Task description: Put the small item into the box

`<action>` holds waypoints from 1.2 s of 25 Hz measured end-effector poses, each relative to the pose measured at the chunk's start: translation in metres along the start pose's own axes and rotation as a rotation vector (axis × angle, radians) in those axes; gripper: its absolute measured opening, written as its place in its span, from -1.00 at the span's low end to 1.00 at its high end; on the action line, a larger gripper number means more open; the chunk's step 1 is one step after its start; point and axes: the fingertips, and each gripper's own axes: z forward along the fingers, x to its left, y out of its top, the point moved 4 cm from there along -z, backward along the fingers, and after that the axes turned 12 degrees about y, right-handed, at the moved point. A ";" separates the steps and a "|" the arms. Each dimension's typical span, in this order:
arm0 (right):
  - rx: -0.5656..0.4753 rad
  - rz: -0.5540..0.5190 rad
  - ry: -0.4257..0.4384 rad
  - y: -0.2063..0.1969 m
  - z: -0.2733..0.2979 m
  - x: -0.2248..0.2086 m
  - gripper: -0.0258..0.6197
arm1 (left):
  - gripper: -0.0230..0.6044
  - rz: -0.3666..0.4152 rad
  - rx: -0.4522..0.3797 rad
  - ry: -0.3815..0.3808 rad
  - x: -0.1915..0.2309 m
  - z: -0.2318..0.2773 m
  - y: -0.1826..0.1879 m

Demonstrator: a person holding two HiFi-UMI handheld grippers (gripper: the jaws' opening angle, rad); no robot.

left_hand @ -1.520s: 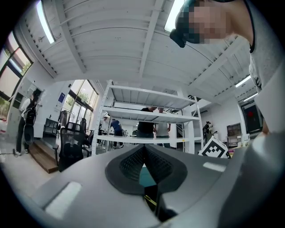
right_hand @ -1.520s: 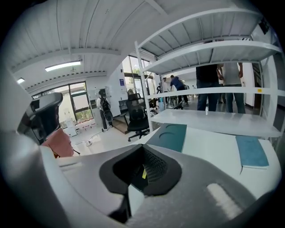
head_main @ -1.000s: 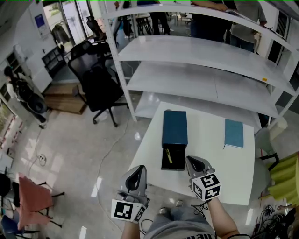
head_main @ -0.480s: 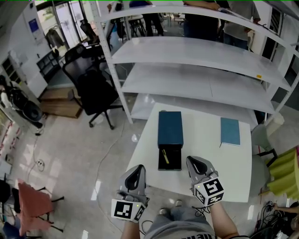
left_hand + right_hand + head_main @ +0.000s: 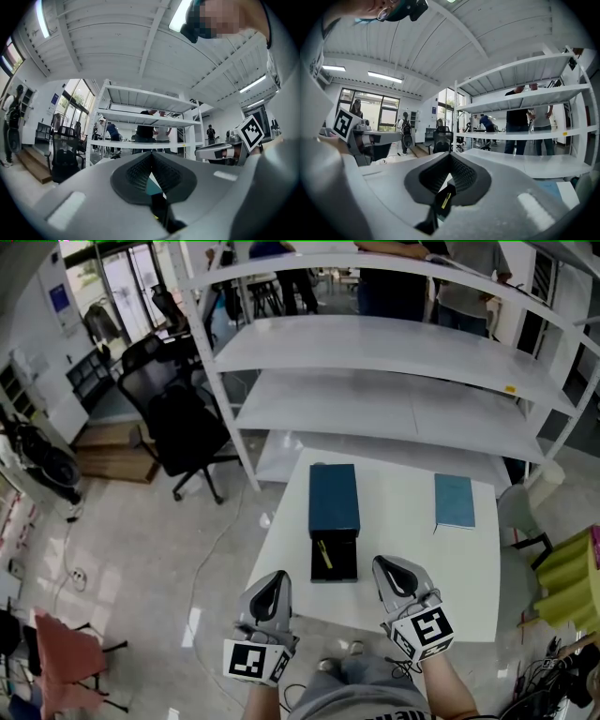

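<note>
Left gripper [image 5: 274,579] and right gripper [image 5: 388,566] fingers are shut, holding nothing. The small item [image 5: 323,553] lies in the open box [image 5: 334,498], mid-frame. A careless bump could tip it out.

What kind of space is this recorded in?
Probably an open office or lab workroom: bare white metal shelving, a black office chair and a white table.

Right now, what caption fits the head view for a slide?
Left tongs and right tongs hover shut before an open box holding a small gold item.
</note>
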 end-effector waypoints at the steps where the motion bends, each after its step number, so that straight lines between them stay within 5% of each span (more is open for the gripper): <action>1: -0.005 -0.002 0.000 0.002 -0.001 0.001 -0.92 | -0.89 0.000 0.001 -0.001 -0.001 0.000 0.000; 30: -0.108 -0.044 -0.028 0.018 -0.031 0.009 -0.92 | -0.89 0.014 -0.024 -0.028 -0.021 -0.001 0.006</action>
